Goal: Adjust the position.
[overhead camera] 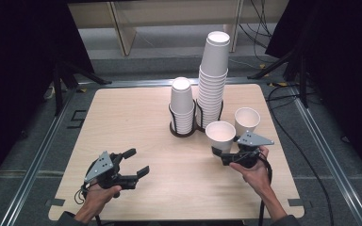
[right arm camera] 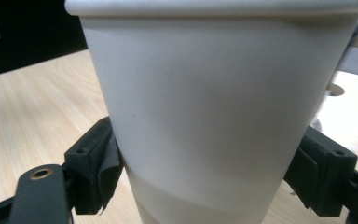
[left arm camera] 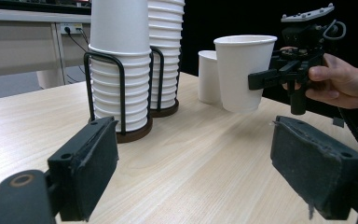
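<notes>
The wooden table (overhead camera: 136, 117) carried two wire holders of stacked white cups: a tall stack (overhead camera: 213, 77) toward the far edge and a shorter stack (overhead camera: 182, 106) just beside it on its left. A lone cup (overhead camera: 247, 120) stood upright right of the holders. The right gripper (overhead camera: 221, 154) held a paper cup (overhead camera: 220, 135) upright, its jaws pressed on the cup's lower sides, raised just off the table and near the lone cup. The left gripper (overhead camera: 136, 162) hung over the table's near left, its jaws spread wide with nothing between them.
</notes>
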The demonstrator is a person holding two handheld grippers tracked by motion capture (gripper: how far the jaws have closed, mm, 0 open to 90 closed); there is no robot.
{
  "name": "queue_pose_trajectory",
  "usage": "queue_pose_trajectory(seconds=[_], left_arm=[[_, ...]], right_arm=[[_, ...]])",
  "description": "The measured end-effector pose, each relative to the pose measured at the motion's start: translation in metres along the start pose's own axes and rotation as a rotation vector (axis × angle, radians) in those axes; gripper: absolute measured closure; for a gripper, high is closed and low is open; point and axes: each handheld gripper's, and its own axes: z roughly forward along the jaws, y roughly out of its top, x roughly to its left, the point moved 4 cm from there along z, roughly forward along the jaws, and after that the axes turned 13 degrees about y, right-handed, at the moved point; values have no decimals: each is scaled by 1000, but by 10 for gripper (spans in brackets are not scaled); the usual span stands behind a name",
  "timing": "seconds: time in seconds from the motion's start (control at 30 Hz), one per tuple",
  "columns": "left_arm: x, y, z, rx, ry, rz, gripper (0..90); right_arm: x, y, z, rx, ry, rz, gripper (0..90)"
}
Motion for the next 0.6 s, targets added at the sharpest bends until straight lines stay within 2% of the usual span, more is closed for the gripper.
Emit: queue_pose_trajectory(seconds=[0.03,0.07,0.13,0.17,0.23,0.27,0.3,0.33,0.37,0.4,0.47,0.5,0.53,0.57,0.6], left_arm=[[0,0,1,-12,-10,-2,146],[0,-1,-1,13,6,8,146],[0,-2,-1,18,5,9,146],[0,-2,-1,20,5,5,146],[0,-2,0,20,3,5,146],[0,-3,0,18,1,6,146],[0,-3,0,25,3,10,146],[0,-3,0,27,0,11,146],[0,-3,1,26,0,12,146],[0,-3,1,25,0,12,146],[0,-4,1,28,1,12,146],[0,-4,1,32,3,9,146],[0,-4,1,28,2,7,146],[1,-5,1,31,2,8,146],[1,-5,2,31,2,6,146]], right_arm=[[-1,-1,-3,0,0,19,207],[-5,-2,-6,-5,-16,-4,207],[-11,-5,-12,6,-44,-18,207],[-12,-6,-14,-8,-54,9,207],[-14,-7,-17,-43,-40,24,207],[-14,-8,-18,-36,-32,43,206],[-16,-10,-21,-12,-56,22,206],[-16,-12,-21,-14,-53,35,206],[-17,-14,-21,-6,-71,33,206],[-19,-15,-22,-4,-70,15,206],[-19,-18,-23,7,-59,32,205],[-22,-18,-23,-10,-71,19,205],[-23,-19,-24,-2,-73,19,205],[-23,-21,-24,-4,-79,32,204],[-26,-22,-25,3,-89,13,204]])
